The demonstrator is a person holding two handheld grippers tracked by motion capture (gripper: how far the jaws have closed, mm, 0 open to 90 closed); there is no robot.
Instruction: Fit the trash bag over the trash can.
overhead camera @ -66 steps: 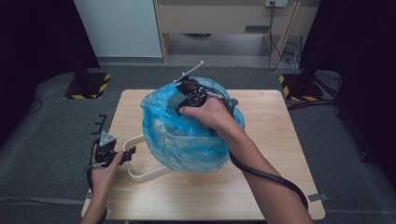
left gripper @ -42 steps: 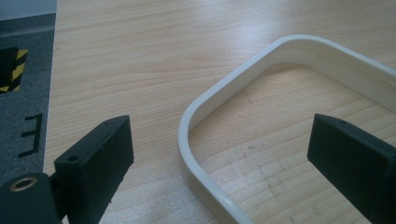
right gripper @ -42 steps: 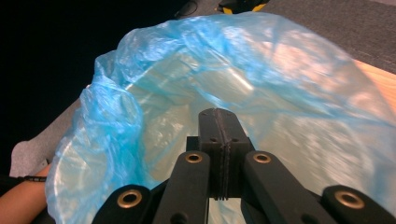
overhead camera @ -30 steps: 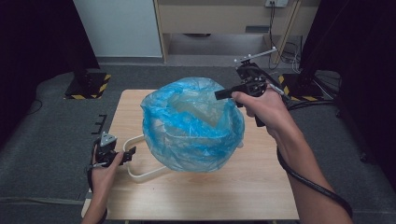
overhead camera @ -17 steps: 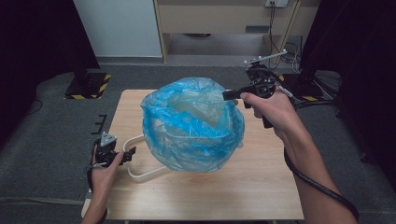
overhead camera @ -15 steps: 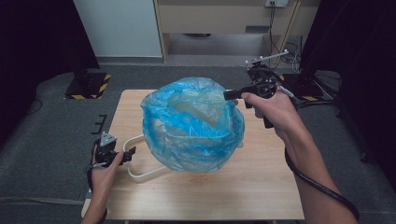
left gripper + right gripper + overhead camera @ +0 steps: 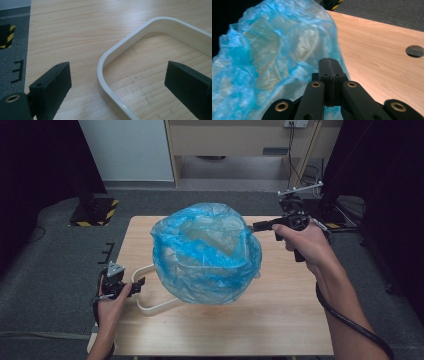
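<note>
Blue bag (image 7: 206,254): a translucent blue plastic bag, puffed up over a pale bin, stands at the middle of the wooden bench (image 7: 280,325); its open mouth faces up and its crinkled rim rings the top.
Bin handle (image 7: 150,306): a cream loop lies flat on the bench, sticking out from under the bag toward 8 o'clock.
My left gripper (image 7: 136,285): it sits at about 8 o'clock from the bag, near the bench's left edge, level with the handle's outer bend.
Left fingers (image 7: 51,88): they stand wide apart. In the left gripper view the cream handle (image 7: 113,82) runs between them, with bare wood on either side of it; neither pad touches it.
My right gripper (image 7: 256,226): it is at about 2 o'clock from the bag, held above the bench and pointing inward at the bag's upper rim.
Right fingers (image 7: 329,68): they are pressed fully together, pad against pad. Their tip lies at the blue film (image 7: 274,60) along the bag's edge; I cannot tell whether any film is pinched between them.
Bench surface: a dark round hole (image 7: 414,50) shows in the wood at about 2 o'clock from my right fingertips in the right gripper view.
</note>
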